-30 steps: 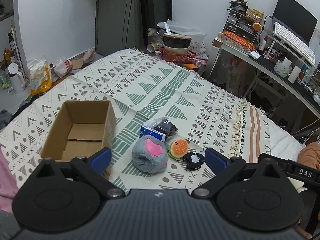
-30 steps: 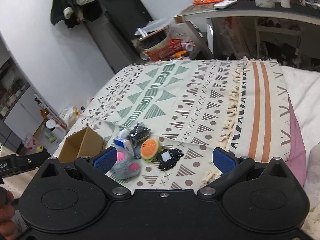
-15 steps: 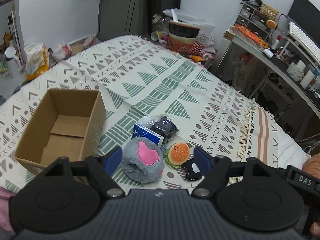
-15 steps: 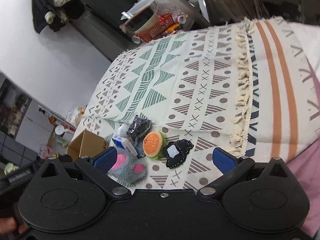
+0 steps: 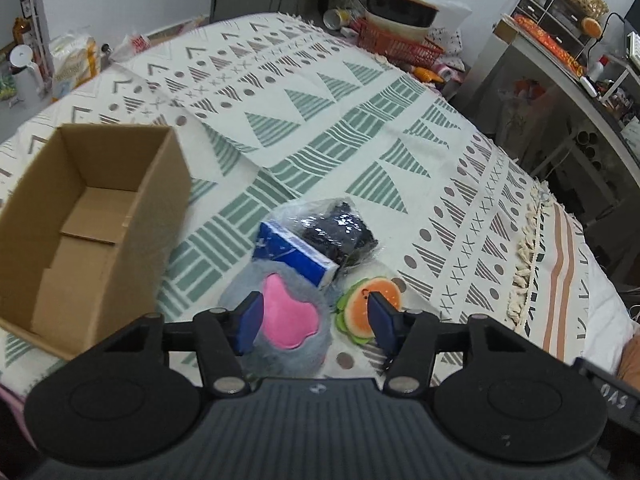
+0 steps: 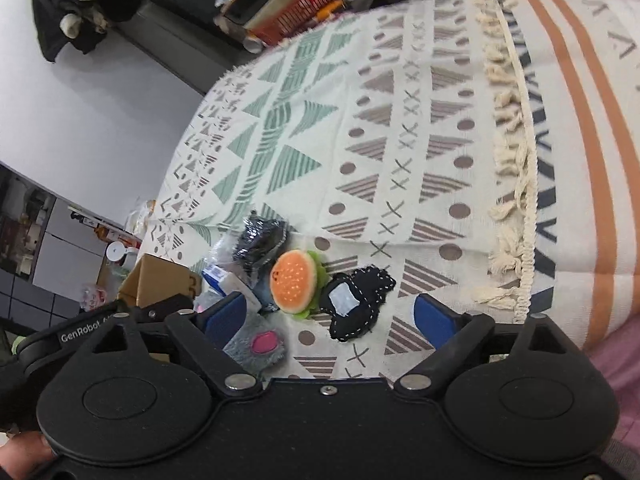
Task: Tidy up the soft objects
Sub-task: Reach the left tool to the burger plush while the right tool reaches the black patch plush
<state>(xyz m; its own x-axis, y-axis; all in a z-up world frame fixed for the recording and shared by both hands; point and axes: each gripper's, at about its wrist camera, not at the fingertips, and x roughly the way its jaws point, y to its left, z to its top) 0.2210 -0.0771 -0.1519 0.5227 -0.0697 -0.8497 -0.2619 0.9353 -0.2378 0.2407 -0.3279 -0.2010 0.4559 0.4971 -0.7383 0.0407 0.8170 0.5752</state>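
**Close on the grey paw, not on the burger**

Your left gripper (image 5: 314,322) has its pads apart around the grey plush paw (image 5: 282,330), clamping nothing. Keep the right-hand pad clear of the burger toy (image 5: 370,306) just beside it, go deeper, then squeeze on the plush body. The cardboard box (image 5: 86,216) waits empty to its left. Your right gripper (image 6: 330,318) is also wide apart, tilted down over the black patch toy (image 6: 354,306), holding nothing; the wrapped bundle (image 5: 320,242) lies just beyond the paw.

The left gripper (image 5: 314,322) has dropped toward the grey plush paw (image 5: 286,320), jaws narrowed.
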